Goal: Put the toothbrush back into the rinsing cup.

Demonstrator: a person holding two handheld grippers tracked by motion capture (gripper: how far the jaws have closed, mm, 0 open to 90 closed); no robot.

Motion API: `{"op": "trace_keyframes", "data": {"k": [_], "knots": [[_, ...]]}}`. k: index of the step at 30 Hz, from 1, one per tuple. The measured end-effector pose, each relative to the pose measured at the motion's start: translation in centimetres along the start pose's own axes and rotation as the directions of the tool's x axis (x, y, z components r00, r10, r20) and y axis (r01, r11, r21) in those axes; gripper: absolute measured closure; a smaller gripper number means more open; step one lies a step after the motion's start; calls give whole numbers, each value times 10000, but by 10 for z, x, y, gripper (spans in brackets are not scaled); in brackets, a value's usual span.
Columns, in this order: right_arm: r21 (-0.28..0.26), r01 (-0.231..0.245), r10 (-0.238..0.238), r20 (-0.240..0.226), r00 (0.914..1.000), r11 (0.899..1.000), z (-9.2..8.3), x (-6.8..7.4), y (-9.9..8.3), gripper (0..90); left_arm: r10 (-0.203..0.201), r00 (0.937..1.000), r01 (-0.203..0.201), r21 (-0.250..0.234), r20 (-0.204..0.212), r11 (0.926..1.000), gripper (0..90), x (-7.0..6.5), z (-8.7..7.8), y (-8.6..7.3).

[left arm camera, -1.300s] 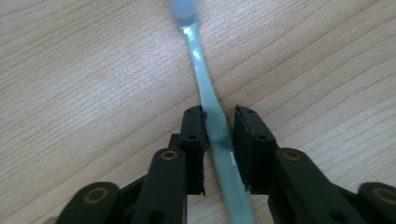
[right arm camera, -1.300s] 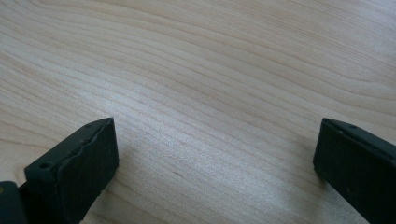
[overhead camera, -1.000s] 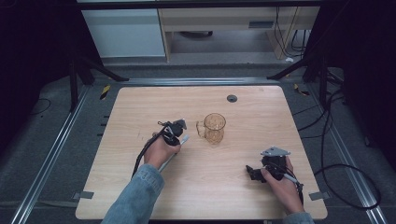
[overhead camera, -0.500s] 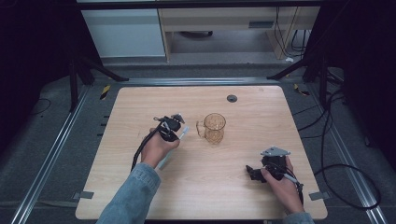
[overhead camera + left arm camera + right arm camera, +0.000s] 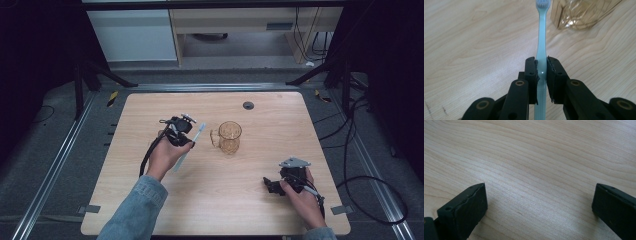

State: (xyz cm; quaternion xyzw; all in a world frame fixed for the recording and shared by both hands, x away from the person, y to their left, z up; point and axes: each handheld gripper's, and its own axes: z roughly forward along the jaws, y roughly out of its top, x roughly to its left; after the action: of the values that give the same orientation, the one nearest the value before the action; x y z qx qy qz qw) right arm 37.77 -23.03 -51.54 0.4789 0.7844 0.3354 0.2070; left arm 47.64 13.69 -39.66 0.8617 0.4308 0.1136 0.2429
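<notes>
Bench [image 5: 260, 210] is light wood w/ fine wavy grain, rounded corners, a small dark round plug [image 5: 248, 105] near its top edge in the high view.

Toothbrush [image 5: 541, 37]: pale blue-green plastic, slim straight handle, white bristles at the far end, top centre of the left gripper view. In the high view it sits just left of frame centre, angled up-right toward the mug [image 5: 229, 137].

Mug is clear amber glass w/ faceted sides and a handle on its left, standing upright at centre of the high view, just right of the brush head; not touching as far as I can tell. In the left gripper view its base is at the top right.

Left tool [image 5: 541, 75]: black jaws w/ rough-edged pads, pinching the toothbrush handle partway along, brush running straight out between them. Left hand [image 5: 165, 155] wraps the tool body, denim sleeve [image 5: 132, 212] coming in from bottom left.

Right tool [image 5: 539, 202]: jaws spread wide, bare wood between them, close over the bench. In the high view it's at lower right, right hand [image 5: 302, 197] gripping it, grey three-cornered plate on top, well apart from mug and brush.
</notes>
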Motion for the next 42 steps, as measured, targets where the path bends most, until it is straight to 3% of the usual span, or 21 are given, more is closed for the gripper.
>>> {"op": "trace_keyframes", "data": {"k": [5,9,16,24,31,33,38,42], "knots": [[-1,5,-5,-3,10000,10000,0,0,0,4,-24,9999,38,-899,158,9959,787,0,-11,2],[0,105,-105,-55,9999,9999,0,0,0,4,66,9999,-49,-1571,107,9876,786,-4,-22,6],[3,137,-137,-84,9999,9999,0,1,0,4,81,10000,-85,-2552,-29,9669,786,-15,-33,12],[5,132,-132,-97,9999,9999,0,1,0,4,-171,9989,0,-3582,-446,9336,786,-32,-36,17],[8,143,-143,-98,9998,9999,0,1,0,4,-462,9976,181,-4459,-523,8949,786,-48,-37,21],[23,148,-147,-93,9998,9999,0,1,0,4,-574,9972,279,-4736,-479,8803,786,-52,-37,21],[23,153,-152,-99,9998,9999,0,1,0,4,-861,9953,483,-5470,-437,8358,786,-61,-39,24],[24,152,-152,-100,9998,9999,0,1,0,4,-990,9940,532,-5864,-463,8083,787,-66,-36,26]]}}
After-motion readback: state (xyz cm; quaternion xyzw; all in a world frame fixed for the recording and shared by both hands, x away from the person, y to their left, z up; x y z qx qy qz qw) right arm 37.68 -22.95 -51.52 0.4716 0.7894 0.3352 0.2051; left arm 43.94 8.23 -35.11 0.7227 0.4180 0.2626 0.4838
